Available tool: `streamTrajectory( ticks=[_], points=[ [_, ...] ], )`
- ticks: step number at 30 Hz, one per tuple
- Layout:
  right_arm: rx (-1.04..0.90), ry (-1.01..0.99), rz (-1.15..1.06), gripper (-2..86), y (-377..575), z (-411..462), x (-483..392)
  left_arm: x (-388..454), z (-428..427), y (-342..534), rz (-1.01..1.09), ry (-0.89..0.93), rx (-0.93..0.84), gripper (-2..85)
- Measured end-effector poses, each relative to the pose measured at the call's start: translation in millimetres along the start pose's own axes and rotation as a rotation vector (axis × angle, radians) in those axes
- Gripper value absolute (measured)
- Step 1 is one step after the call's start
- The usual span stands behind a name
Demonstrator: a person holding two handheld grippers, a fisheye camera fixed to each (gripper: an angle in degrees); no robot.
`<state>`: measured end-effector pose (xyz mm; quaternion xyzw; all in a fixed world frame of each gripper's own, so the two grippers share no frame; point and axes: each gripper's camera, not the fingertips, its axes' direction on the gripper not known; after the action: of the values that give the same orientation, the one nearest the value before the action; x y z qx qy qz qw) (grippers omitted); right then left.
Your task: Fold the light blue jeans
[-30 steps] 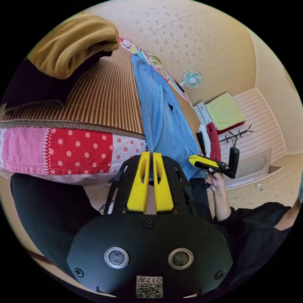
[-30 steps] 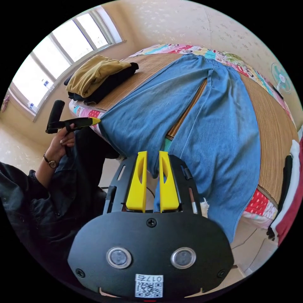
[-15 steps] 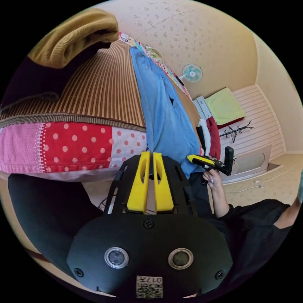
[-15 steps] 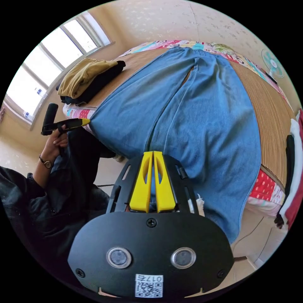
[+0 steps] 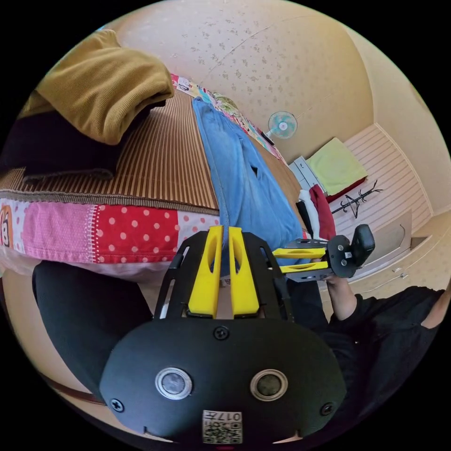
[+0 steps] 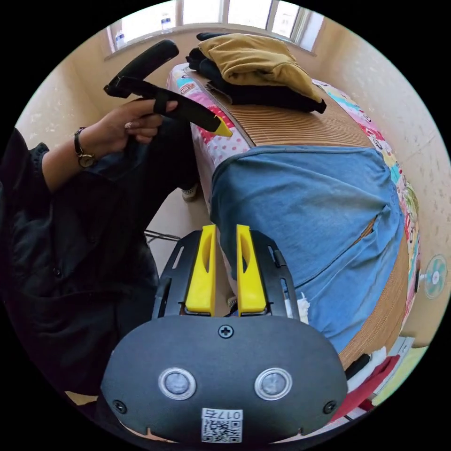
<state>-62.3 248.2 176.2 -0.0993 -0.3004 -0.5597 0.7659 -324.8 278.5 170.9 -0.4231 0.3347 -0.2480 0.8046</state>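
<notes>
Light blue jeans [image 6: 310, 211] are spread flat on the striped mat [image 5: 159, 159] of the bed [image 5: 117, 230], with their hem ends draped over the bed's near edge. The left tongs [image 5: 224, 235] are seen with jaws nearly together at the hanging hem, though whether cloth is pinched cannot be told, while the right tongs [image 6: 221, 232] are held slightly spread just off the jeans' edge, gripping nothing. A folded mustard garment [image 6: 253, 61] is stacked on dark clothes [image 6: 263, 96] farther along the mat.
</notes>
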Motion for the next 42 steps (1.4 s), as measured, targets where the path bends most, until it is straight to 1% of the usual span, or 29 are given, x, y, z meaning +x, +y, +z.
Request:
streamTrajectory(
  ticks=[2, 5, 9, 12, 15, 17, 18, 20, 21, 22, 25, 28, 30, 31, 33, 35, 36, 38, 40, 42],
  points=[
    [-0.074, 0.076, -0.036, 7.6, -12.1, 13.1, -19.2, -1.4, -3.0, 3.6, -0.008, -0.002, 0.007, 1.1],
    [-0.123, 0.145, -0.067, 7.8, -9.5, 19.4, -33.0, -5.5, -6.8, 9.0, -0.021, -0.005, 0.021, 1.2],
    [-0.225, 0.238, -0.045, 7.6, 26.7, 18.8, -28.7, -12.3, -3.0, 11.6, -0.040, 0.007, 0.026, 1.4],
    [-0.267, 0.270, 0.080, 7.2, 75.7, 6.1, -1.5, -14.1, 4.3, 10.6, -0.047, 0.033, 0.020, 1.6],
    [-0.311, 0.232, 0.254, 6.4, 138.5, -10.3, 33.8, -9.9, 11.7, 9.4, -0.028, 0.022, 0.006, 1.8],
    [-0.278, 0.189, 0.366, 5.8, 177.6, -27.4, 50.4, -6.6, 16.3, 8.7, -0.013, 0.010, -0.002, 2.0],
    [-0.235, 0.167, 0.463, 5.6, 203.1, -41.3, 61.2, -5.0, 19.6, 7.8, -0.004, 0.008, -0.009, 2.1],
    [-0.090, 0.096, 0.673, 5.4, 256.1, -72.8, 80.9, -3.6, 24.8, 6.4, -0.001, 0.013, -0.017, 2.3],
    [-0.046, 0.076, 0.736, 5.3, 270.6, -79.8, 85.7, -2.9, 27.7, 5.4, 0.002, 0.022, -0.018, 2.5],
    [0.038, 0.025, 0.863, 5.5, 301.2, -90.1, 94.7, -2.4, 29.0, 4.9, 0.003, 0.028, -0.018, 2.5],
    [0.133, -0.091, 1.091, 6.0, 364.0, -89.2, 102.6, 1.0, 35.2, 2.5, 0.014, 0.044, -0.019, 3.1],
    [0.198, -0.171, 1.213, 7.4, 397.9, -74.6, 91.1, 5.4, 43.7, -0.4, 0.024, 0.063, -0.046, 3.9],
    [0.210, -0.231, 1.243, 8.4, 408.8, -63.0, 83.7, 10.9, 50.3, -2.3, 0.035, 0.082, -0.058, 4.4],
    [0.180, -0.242, 1.253, 8.8, 413.7, -54.6, 79.4, 12.7, 52.1, -3.0, 0.039, 0.089, -0.062, 4.5],
    [0.233, -0.231, 1.243, 8.3, 422.5, -58.7, 71.9, 22.3, 61.2, -7.0, 0.062, 0.111, -0.087, 4.8],
    [0.281, -0.261, 1.215, 5.9, 429.5, -68.7, 68.1, 32.5, 68.9, -11.7, 0.083, 0.136, -0.114, 4.9],
    [0.336, -0.260, 1.203, 4.5, 433.5, -81.1, 64.7, 41.3, 73.6, -15.6, 0.095, 0.161, -0.132, 5.0],
    [0.495, -0.322, 1.097, 3.4, 432.5, -113.1, 58.5, 58.2, 79.9, -22.3, 0.114, 0.227, -0.156, 5.0],
    [0.565, -0.371, 1.006, 3.0, 423.9, -132.8, 56.1, 79.2, 90.8, -29.4, 0.129, 0.290, -0.193, 5.0],
    [0.599, -0.414, 0.940, 2.8, 412.4, -143.2, 55.8, 108.0, 119.5, -38.6, 0.133, 0.375, -0.316, 5.4]
  ],
)
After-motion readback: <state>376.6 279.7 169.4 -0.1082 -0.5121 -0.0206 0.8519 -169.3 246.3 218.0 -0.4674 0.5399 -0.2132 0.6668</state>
